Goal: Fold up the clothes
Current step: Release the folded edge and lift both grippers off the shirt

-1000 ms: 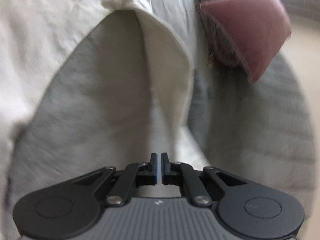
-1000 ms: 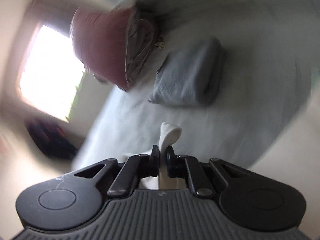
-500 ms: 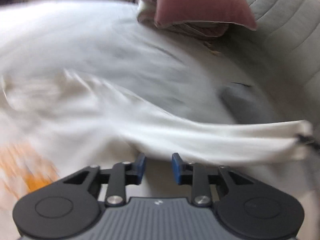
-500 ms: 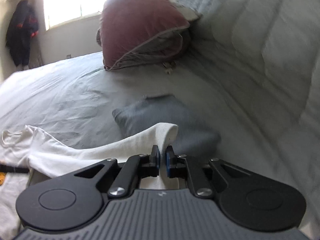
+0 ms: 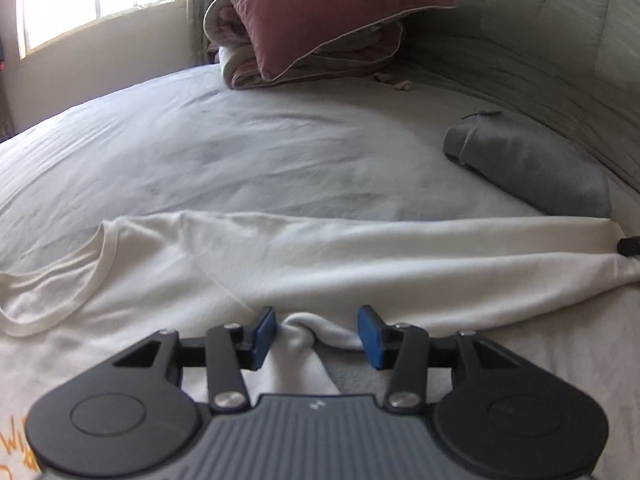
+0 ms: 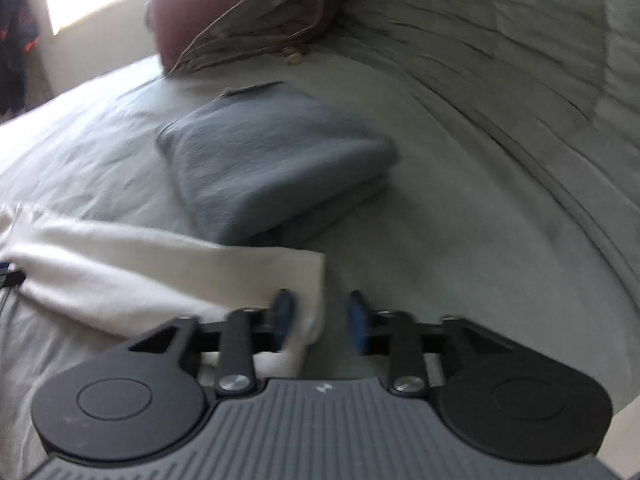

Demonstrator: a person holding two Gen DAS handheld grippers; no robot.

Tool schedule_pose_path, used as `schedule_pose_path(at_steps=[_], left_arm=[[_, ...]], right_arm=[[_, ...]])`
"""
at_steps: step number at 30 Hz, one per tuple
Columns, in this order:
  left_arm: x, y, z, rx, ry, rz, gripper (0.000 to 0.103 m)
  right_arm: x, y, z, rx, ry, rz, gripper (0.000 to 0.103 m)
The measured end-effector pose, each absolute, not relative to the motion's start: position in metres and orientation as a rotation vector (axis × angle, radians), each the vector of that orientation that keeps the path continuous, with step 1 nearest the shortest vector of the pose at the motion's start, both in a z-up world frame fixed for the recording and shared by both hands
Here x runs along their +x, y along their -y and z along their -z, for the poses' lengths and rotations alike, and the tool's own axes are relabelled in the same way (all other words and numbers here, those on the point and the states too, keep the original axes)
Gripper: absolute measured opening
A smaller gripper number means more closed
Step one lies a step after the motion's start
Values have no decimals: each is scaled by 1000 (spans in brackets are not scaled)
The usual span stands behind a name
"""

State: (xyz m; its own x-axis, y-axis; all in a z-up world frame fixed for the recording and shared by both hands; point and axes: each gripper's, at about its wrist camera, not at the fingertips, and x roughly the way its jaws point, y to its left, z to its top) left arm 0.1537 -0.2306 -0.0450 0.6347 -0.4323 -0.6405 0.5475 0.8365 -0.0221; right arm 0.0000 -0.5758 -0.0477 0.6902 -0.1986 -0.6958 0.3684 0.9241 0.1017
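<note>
A white long-sleeved shirt [image 5: 280,256] lies spread across the grey bed sheet [image 5: 240,140], its neckline at the left and one sleeve stretched to the right. My left gripper [image 5: 317,334] hovers at the shirt's near edge, jaws opening, a bunched fold lying loose between the blue pads. In the right wrist view the sleeve's cuff end [image 6: 168,276] lies flat on the bed. My right gripper [image 6: 320,316] is opening too, the cuff's corner resting by its left pad, not pinched.
A folded grey garment [image 6: 276,156] sits just beyond the cuff, also in the left wrist view [image 5: 532,168] at the right. A maroon pillow on a folded quilt [image 5: 320,16] lies at the back. A grey quilted headboard [image 5: 560,32] curves along the right. A bright window is at the far left.
Both grippers have let go of the white shirt: the left jaws went from shut to apart, then the right ones. The shirt dropped from hanging to lying flat, and the right gripper sank towards the bed.
</note>
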Motion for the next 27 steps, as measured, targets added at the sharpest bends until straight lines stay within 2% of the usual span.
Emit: schedule_pose_path(at_steps=[2,8,14,19,23,27], left_arm=[[155,231,40,131,-671,600,40],[147,266,53,109,-713,700,41],[112,294,57,143,-682,748,41],[91,271,41,101,-678,780,43],[81,230,33,107,-711,712,44],[69,178,26,125,-735,623,47]], right_arm=[[-4,577,42,261,-724,331,40],[-7,554,21,250,-671,310,40],[15,508,21,287,-674,175,40],[41,475,45,227,-766,164,40],[38,475,46,197,-792,238,34],[28,474,33,259,-796,274,41]])
